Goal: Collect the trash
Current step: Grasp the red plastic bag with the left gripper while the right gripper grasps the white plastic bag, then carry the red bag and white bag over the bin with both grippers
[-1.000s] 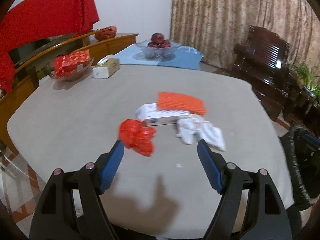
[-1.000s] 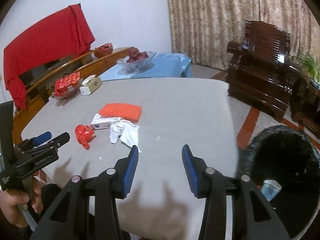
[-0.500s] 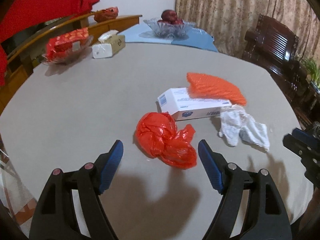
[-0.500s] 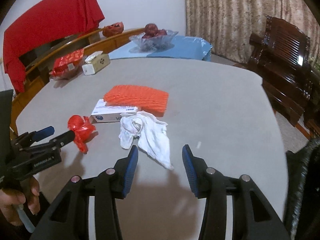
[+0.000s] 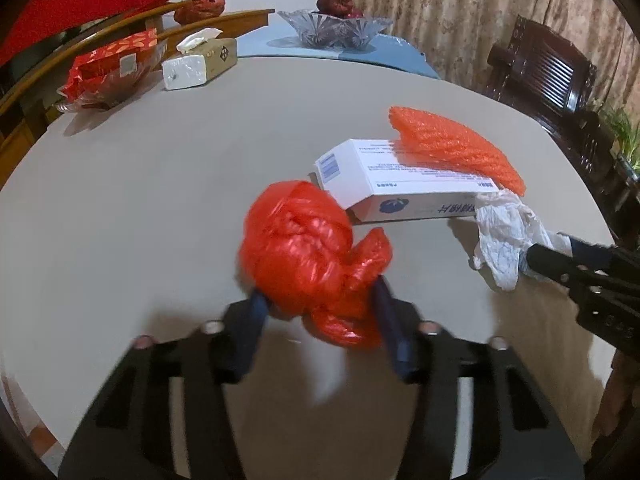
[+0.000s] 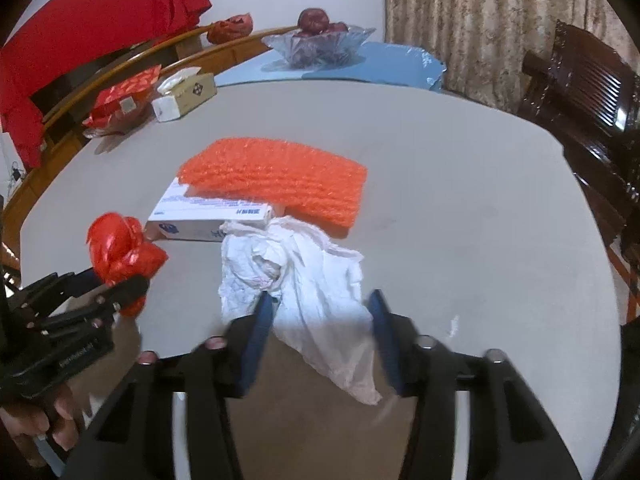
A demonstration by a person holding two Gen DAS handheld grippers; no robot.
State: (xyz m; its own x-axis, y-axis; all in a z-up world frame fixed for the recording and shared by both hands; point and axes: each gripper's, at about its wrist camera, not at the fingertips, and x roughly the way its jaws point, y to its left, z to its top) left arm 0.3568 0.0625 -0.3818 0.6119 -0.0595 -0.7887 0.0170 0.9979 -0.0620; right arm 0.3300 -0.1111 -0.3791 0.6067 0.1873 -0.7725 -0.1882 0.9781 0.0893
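Observation:
A crumpled red plastic bag (image 5: 296,248) lies on the grey round table (image 5: 160,160). My left gripper (image 5: 320,304) has it between its blue fingers, and the closing jaws press on both its sides. A white crumpled paper wad (image 6: 304,272) fills the gap of my right gripper (image 6: 320,312), whose jaws are also closing and touch it on both sides. Behind them lie a white box (image 5: 400,188) and a sheet of orange bubble wrap (image 5: 452,144) leaning on it. In the right wrist view the red plastic bag (image 6: 116,244) sits at the tips of the left gripper (image 6: 116,280).
At the table's far left stand a tissue box (image 5: 200,64) and a glass dish with a red packet (image 5: 108,68). A glass fruit bowl (image 5: 336,28) sits on a blue cloth behind. A dark wooden chair (image 5: 548,76) stands at the right. A person's hand (image 6: 36,420) holds the left gripper.
Both grippers came down and forward onto the trash. The left jaws narrowed round the red bag, and the right jaws narrowed round the white wad.

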